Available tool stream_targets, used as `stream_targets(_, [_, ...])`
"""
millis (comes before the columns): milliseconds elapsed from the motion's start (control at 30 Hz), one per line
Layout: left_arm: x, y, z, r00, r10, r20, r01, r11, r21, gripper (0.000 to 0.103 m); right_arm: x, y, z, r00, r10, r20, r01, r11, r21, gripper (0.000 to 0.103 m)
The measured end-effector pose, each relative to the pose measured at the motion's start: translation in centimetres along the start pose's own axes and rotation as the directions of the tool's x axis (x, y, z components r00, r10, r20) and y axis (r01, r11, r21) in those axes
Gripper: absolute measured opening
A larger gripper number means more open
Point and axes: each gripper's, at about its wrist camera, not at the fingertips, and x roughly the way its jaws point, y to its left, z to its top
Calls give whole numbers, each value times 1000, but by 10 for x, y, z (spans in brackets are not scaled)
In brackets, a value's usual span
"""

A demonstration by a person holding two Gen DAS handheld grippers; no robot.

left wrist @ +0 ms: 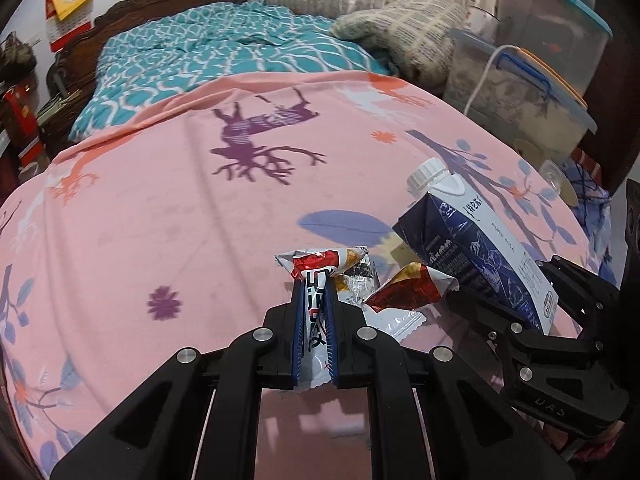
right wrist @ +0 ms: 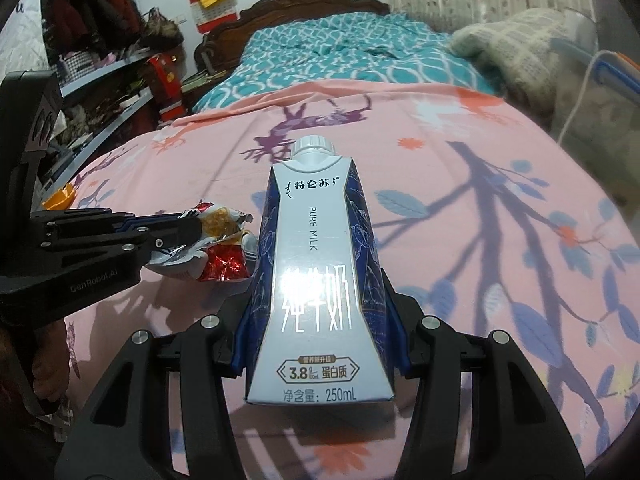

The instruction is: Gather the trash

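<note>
My left gripper [left wrist: 314, 286] is shut on a crumpled snack wrapper [left wrist: 320, 260], white with red and silver foil. The wrapper sticks out past the pads, and its red foil end [left wrist: 408, 286] hangs to the right. My right gripper [right wrist: 320, 280] is shut on a blue and white 250 mL milk carton [right wrist: 316, 240] with a white screw cap, its pads pressing the carton's two sides. Both are held just above a pink blanket [left wrist: 160, 200]. The right wrist view shows the left gripper [right wrist: 196, 226] and wrapper [right wrist: 224, 224] close to the carton's left; the right gripper [left wrist: 504, 280] and carton [left wrist: 480, 248] appear at right.
A teal patterned quilt [left wrist: 240, 52] and a grey pillow [left wrist: 408, 28] lie farther up the bed, before a dark wooden headboard [right wrist: 312, 0]. Stacked clear plastic storage boxes [left wrist: 532, 80] with a white cable stand at the right. Cluttered shelves [right wrist: 100, 60] line the left.
</note>
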Motion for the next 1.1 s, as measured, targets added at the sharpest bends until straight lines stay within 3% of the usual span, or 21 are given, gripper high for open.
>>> stream_targets(333, [11, -29, 2, 999, -16, -29, 18, 998, 55, 9, -8, -31, -8, 999, -31, 13, 30, 997, 68, 54])
stream_targets(1100, [27, -48, 7, 997, -40, -61, 44, 996, 78, 9, -12, -60, -15, 994, -106, 8, 105, 989, 109, 54])
